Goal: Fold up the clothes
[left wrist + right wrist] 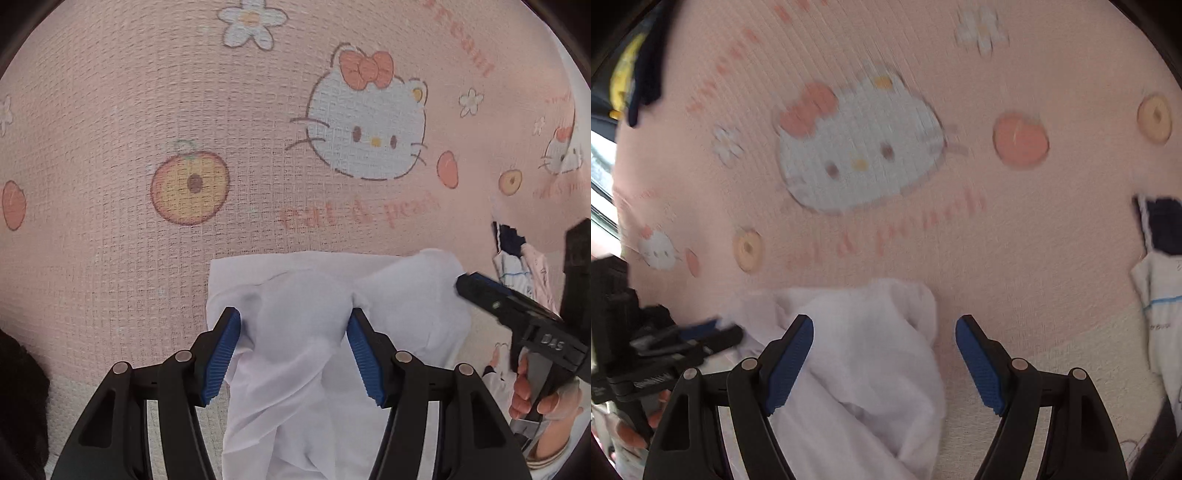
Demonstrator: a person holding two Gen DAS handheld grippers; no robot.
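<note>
A white garment lies bunched on the pink cartoon-print sheet. In the left wrist view my left gripper points steeply down onto it. A puffed fold fills the whole gap between its blue pads, so it is shut on the cloth. My right gripper comes in from the right, its tip at the garment's right corner. In the blurred right wrist view the right gripper is open. The white garment lies against its left pad, and bare sheet shows beside the right pad. The left gripper shows at the left.
A small pile of navy, white and pink clothes lies at the right, also seen as clothes in the right wrist view. Yellow and navy items sit at the far left. A hand holds the right gripper's handle.
</note>
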